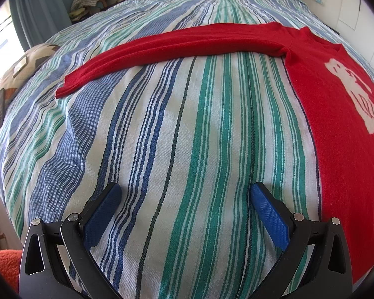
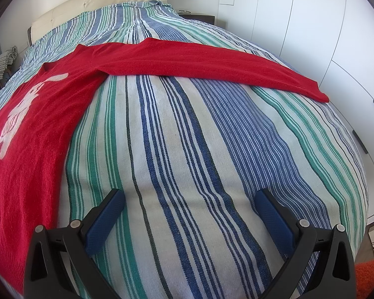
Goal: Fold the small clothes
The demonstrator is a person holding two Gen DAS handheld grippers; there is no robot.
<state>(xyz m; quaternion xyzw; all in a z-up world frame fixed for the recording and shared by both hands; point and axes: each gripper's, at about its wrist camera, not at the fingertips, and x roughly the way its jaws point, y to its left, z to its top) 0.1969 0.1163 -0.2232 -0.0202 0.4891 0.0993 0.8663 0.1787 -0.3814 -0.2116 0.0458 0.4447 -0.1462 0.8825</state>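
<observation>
my left gripper [image 1: 185, 191] and right gripper [image 2: 190, 198] hover spread and empty over the striped bedspread [image 1: 162, 137], the red sweater [image 2: 45, 114] flat, sleeves out, nothing folded yet.

No legible text anywhere, only a white figure on the red sweater [image 2: 37, 129].
</observation>
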